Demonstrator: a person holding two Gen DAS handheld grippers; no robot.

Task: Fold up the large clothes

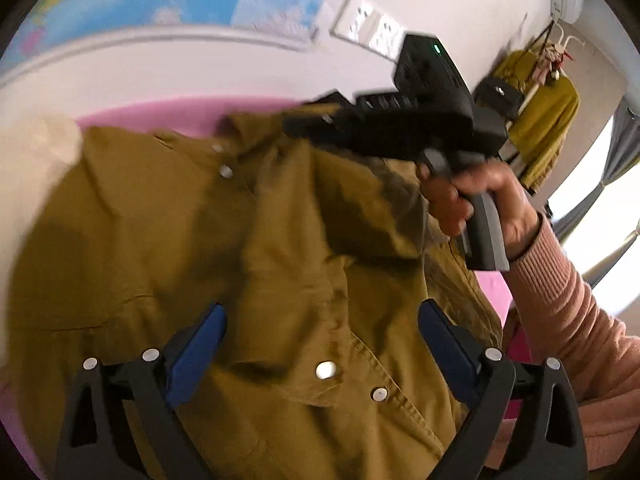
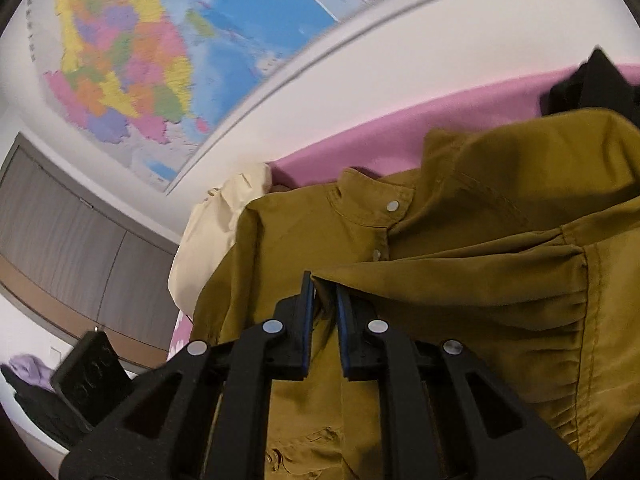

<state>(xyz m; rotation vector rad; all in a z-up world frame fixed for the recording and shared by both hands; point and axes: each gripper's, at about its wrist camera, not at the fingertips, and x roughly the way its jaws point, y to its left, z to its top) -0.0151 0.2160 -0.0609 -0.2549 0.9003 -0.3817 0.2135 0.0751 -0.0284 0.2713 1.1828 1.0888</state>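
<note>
My left claw (image 1: pixel 322 344) stands wide, its blue pads (image 1: pixel 200 354) well apart with nothing gripped between them; the shirt (image 1: pixel 240 248) lies below the gap, its front placket with white snaps (image 1: pixel 326 370) running between the two fingers. The shirt is olive-brown and spread over a pink surface (image 1: pixel 160 114), collar toward the far wall, rumpled across the chest.

My right claw (image 2: pixel 322 300) is pinched narrow on a fold of the shirt (image 2: pixel 460 280), the cloth caught between its blue pads (image 2: pixel 308 312) and pulled up, so that a gathered sleeve or side panel drapes off to the right of the fingers. In the left wrist view that claw (image 1: pixel 304 126) reaches across above the collar, blurred, with my right hand (image 1: pixel 484 208) round its handle and a pink ribbed sleeve (image 1: pixel 568 320) behind it.

A cream cloth (image 2: pixel 216 232) lies just beside the shirt's left shoulder, touching its edge. A black garment (image 2: pixel 592 84) sits on the pink surface beyond the shirt, at the right in the right wrist view. On the wall above hangs a coloured map (image 2: pixel 152 64). Far right in the left wrist view, a yellow garment (image 1: pixel 548 120) hangs on a rack near a window. A dark wooden cabinet (image 2: pixel 72 232) stands to the left.
</note>
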